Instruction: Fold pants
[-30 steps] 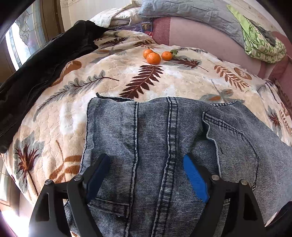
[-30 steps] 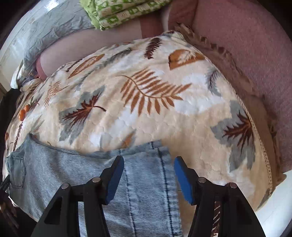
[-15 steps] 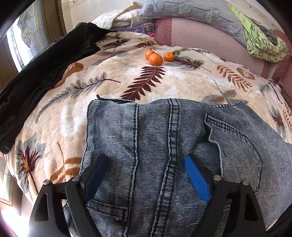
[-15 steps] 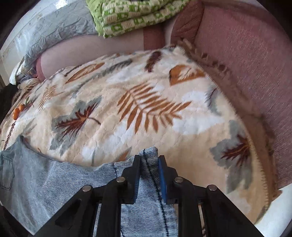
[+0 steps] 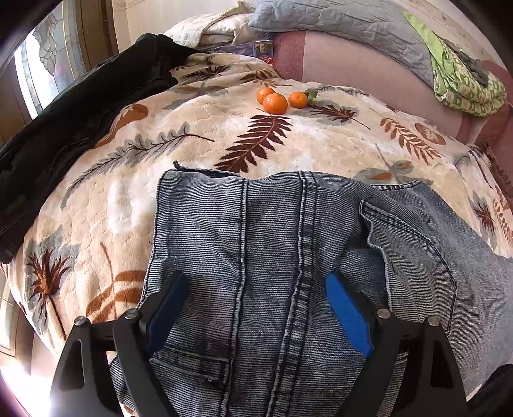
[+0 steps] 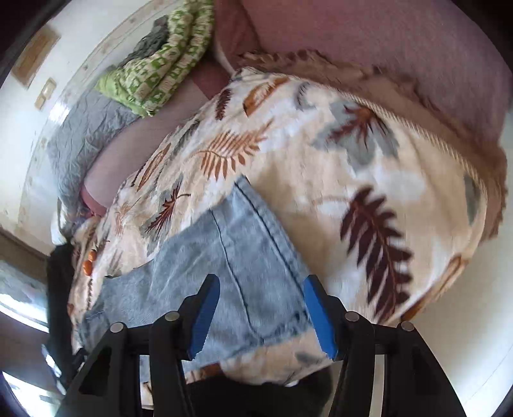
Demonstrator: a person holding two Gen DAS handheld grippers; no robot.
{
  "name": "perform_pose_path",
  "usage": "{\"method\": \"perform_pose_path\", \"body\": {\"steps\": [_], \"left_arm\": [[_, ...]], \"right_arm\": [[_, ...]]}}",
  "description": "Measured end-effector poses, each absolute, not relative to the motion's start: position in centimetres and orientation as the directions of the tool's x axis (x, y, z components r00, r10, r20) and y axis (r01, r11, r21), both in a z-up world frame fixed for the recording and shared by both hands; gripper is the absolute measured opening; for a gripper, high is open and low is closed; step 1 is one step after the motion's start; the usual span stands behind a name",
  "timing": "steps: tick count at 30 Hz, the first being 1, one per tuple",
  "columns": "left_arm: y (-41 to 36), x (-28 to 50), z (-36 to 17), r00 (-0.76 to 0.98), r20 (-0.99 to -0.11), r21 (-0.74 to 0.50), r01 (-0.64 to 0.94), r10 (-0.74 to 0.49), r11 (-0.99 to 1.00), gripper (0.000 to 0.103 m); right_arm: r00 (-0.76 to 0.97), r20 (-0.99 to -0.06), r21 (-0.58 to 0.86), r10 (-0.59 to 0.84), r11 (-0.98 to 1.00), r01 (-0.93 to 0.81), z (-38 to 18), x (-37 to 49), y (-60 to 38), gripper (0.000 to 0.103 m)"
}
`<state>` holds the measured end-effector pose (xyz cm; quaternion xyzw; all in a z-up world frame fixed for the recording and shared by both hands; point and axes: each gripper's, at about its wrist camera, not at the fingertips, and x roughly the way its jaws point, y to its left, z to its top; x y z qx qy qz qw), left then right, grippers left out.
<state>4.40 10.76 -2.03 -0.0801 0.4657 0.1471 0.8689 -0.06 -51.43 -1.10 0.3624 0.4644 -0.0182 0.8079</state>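
Observation:
Blue washed denim pants (image 5: 272, 240) lie flat on a leaf-print blanket (image 5: 128, 179), seat side up with a back pocket at the right. My left gripper (image 5: 256, 282) hangs open just above the seat, its blue pads apart on either side of the centre seam. In the blurred right wrist view the paler leg end of the pants (image 6: 243, 256) lies on the blanket (image 6: 352, 154) near its front edge. My right gripper (image 6: 261, 285) is over that leg end, its jaws opening. The cloth shows between the pads, but they do not press on it.
Three tangerines (image 5: 275, 102) sit on the blanket beyond the waistband. A black garment (image 5: 80, 106) lies along the left side. A grey pillow (image 5: 336, 25) and a green patterned cloth (image 5: 461, 80) rest at the back on pink upholstery (image 6: 384, 48).
The right gripper pinched the leg hem half a second ago and has since let go, its jaws spreading. It also rolled and swung sideways along the leg. The left gripper has not moved.

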Motion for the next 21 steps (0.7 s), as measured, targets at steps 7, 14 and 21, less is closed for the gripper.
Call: {"method": "perform_pose_path", "body": {"steps": [7,14,21], "left_arm": [[10.6,4.3,-2.0,0.523,-0.83,0.004,-0.341,0.194,0.94,0.088],[10.4,4.0,-1.8,0.527,-0.826,0.011,-0.34,0.2,0.94,0.088],[10.4,4.2,-1.9,0.517,-0.83,0.025,-0.342,0.211,0.939,0.091]], "right_arm": [[0.6,-0.669,0.739,0.437,0.476,0.477,-6.7,-0.7,-53.1,0.059],[0.612,-0.725,0.634,0.316,0.653,0.414,-2.4,1.0,-52.6,0.02],[0.518,-0.839,0.396,0.165,0.838,0.375,-4.3,2.8,-50.5,0.026]]}}
